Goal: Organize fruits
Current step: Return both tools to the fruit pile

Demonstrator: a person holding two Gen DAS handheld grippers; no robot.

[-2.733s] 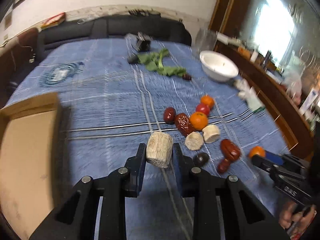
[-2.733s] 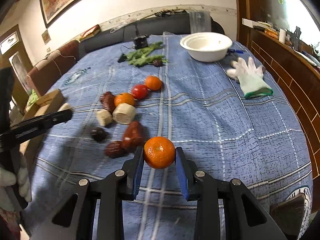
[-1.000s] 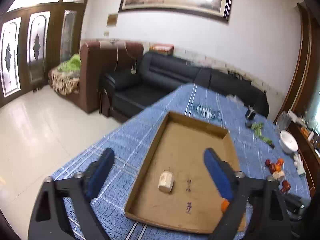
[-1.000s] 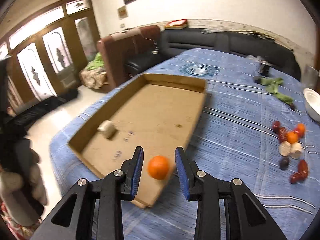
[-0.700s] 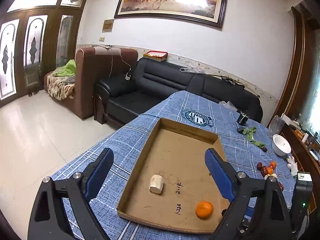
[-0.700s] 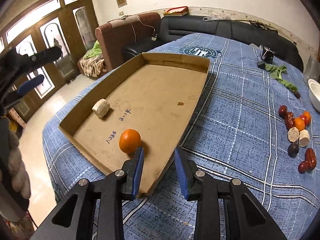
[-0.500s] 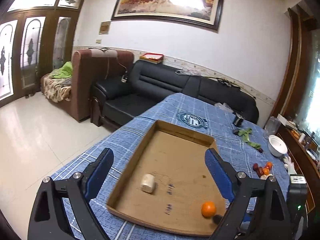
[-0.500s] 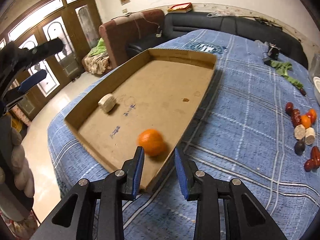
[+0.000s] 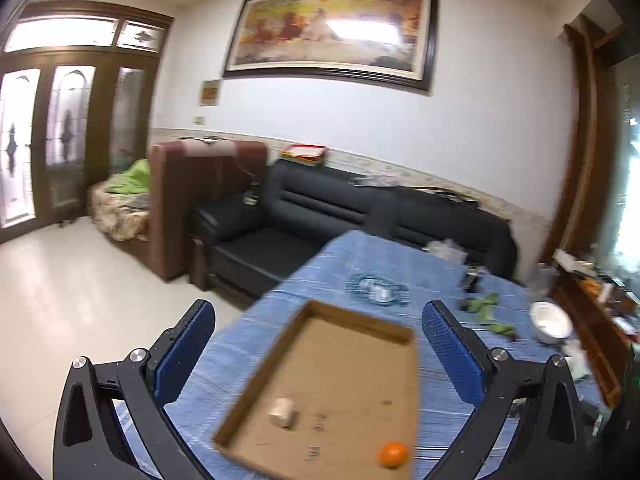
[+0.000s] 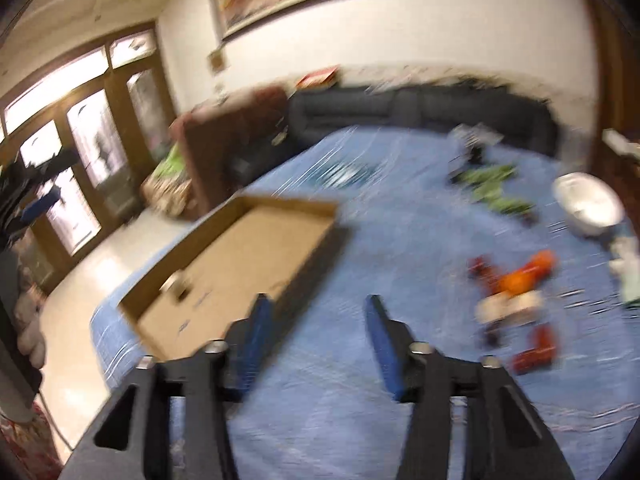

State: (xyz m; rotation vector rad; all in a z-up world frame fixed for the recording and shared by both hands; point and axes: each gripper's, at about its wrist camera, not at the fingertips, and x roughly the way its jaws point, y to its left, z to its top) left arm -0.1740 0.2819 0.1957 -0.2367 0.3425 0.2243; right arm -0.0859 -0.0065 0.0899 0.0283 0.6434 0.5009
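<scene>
The left gripper (image 9: 318, 330) stands with its blue-padded jaws spread wide and nothing between them; they have just been opening further. It hangs above the near left end of the table, looking down on a shallow cardboard tray (image 9: 362, 322) that lies on the blue checked tablecloth (image 9: 360, 256). Inside the tray a pale cut chunk of fruit (image 9: 283, 412) lies near the left wall toward the near end, and an orange (image 9: 393, 454) sits well apart from it in the near right corner, close to the right wall.

The right gripper (image 10: 316, 322) is also empty: its jaws have just been opening and now stand apart over bare cloth just right of the tray's near right edge (image 10: 316, 260). This view is heavily blurred. The pale chunk (image 10: 176, 283) shows in the tray at the left. To the right, on the cloth, lies the loose heap of remaining fruit (image 10: 514, 292): orange, red and dark red pieces with two pale chunks, too smeared to count. Farther off, green leaves (image 10: 494, 190) lie near the far right, and a white bowl (image 10: 588, 202) sits at the right edge of the table. A black sofa (image 9: 320, 216) stands beyond the far end.
</scene>
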